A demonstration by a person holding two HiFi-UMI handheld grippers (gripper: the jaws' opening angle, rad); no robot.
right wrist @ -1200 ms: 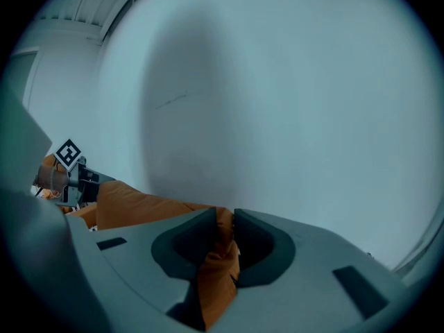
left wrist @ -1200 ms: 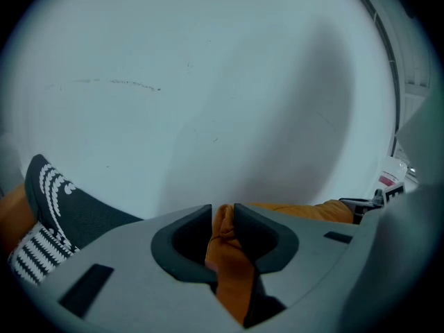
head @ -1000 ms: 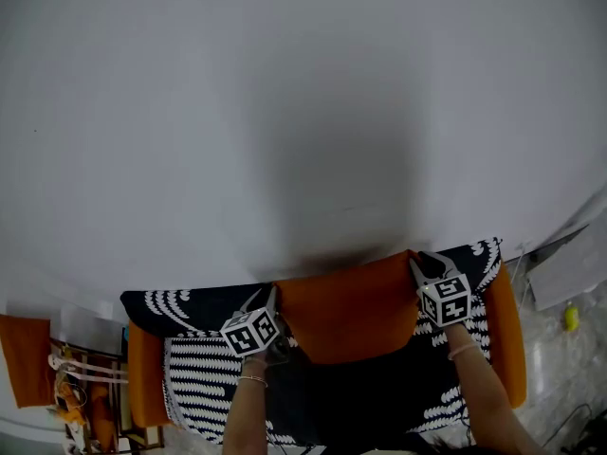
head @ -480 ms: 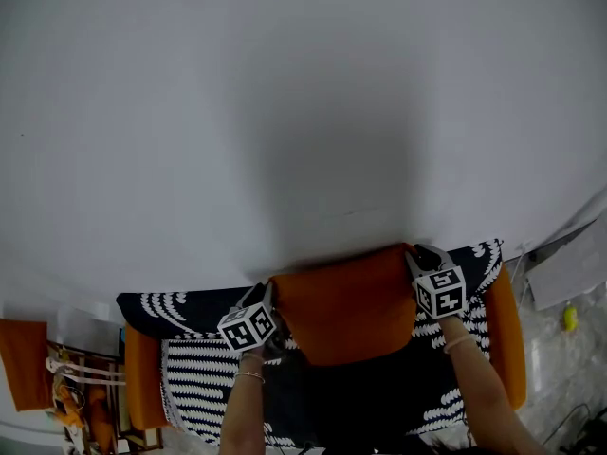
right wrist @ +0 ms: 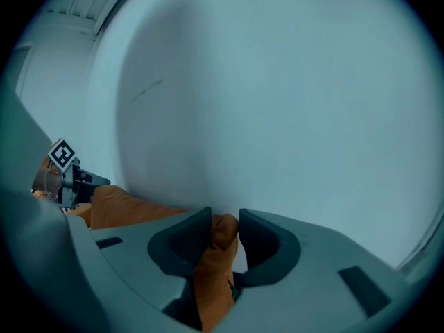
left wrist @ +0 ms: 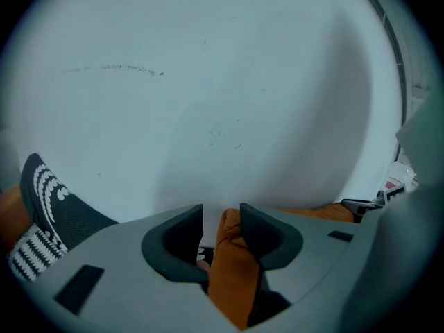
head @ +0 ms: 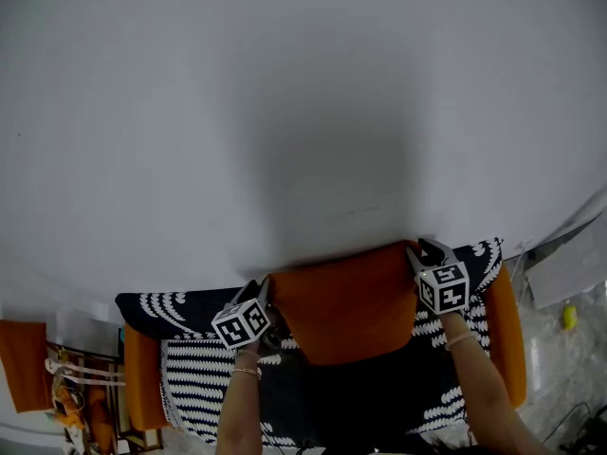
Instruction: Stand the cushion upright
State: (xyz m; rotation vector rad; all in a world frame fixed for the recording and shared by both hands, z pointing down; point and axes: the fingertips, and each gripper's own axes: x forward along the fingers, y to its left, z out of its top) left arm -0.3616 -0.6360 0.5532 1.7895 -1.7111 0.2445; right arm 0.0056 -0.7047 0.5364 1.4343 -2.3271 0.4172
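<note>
**Inspector:** Where is the cushion (head: pixel 346 301)?

**Assistant:** It is orange and stands upright, with its back against the white wall (head: pixel 285 112). It rests on the dark patterned cover (head: pixel 194 373).

**Inspector:** What is the state of the left gripper (left wrist: pixel 222 214)?

**Assistant:** It is at the cushion's top left corner and its jaws are opening. The corner sits between them, touching the right jaw, with a clear gap at the left jaw. It is not clamped.

**Inspector:** And the right gripper (right wrist: pixel 224 220)?

**Assistant:** It is at the top right corner, with its jaws also opening. The fabric lies against the left jaw and is barely clear of the right one. No firm hold is seen.
</note>
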